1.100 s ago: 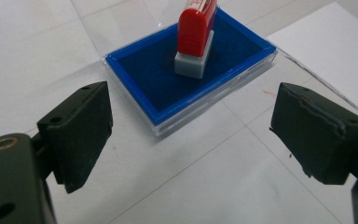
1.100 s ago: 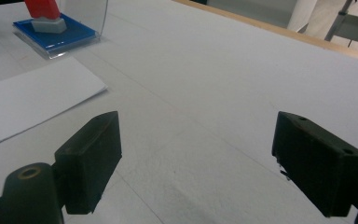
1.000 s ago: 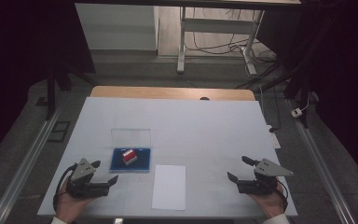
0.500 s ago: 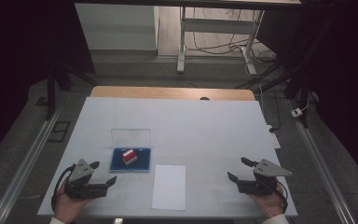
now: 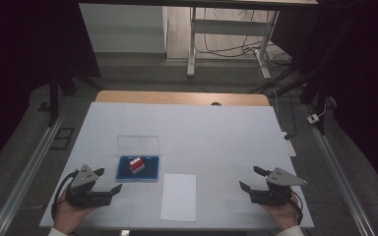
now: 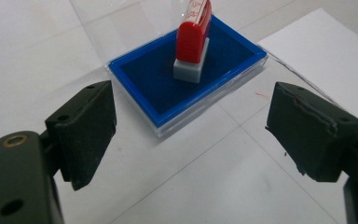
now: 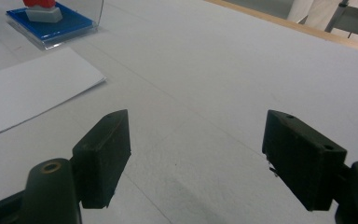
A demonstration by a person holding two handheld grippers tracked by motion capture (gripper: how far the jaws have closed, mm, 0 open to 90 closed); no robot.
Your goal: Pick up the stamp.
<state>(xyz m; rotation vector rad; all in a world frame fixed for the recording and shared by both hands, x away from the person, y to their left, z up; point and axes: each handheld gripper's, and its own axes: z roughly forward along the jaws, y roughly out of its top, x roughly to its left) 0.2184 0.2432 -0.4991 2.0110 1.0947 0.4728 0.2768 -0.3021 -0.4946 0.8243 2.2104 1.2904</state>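
Left hand-held gripper [image 6: 191, 135] stood wide open, empty, near the red-handled stamp [image 6: 193, 35] on its blue ink pad [image 6: 149, 79]; right hand-held gripper [image 7: 198, 154] likewise gaped empty above the white surface [image 7: 223, 70].

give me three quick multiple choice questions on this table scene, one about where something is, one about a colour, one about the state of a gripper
1. Where does the stamp stand?
A. on the paper
B. on the ink pad
C. in the right gripper

2. What colour is the ink pad?
A. blue
B. green
C. yellow

3. How is the left gripper?
A. shut on the stamp
B. shut on nothing
C. open, holding nothing

Answers:
1. B, the left gripper view shows the stamp's grey base resting on the pad, while the paper lies bare beside it.
2. A, the pad surface and its rim are blue in the high view and both gripper views.
3. C, its jaws stand wide apart short of the pad, with bare table between them.
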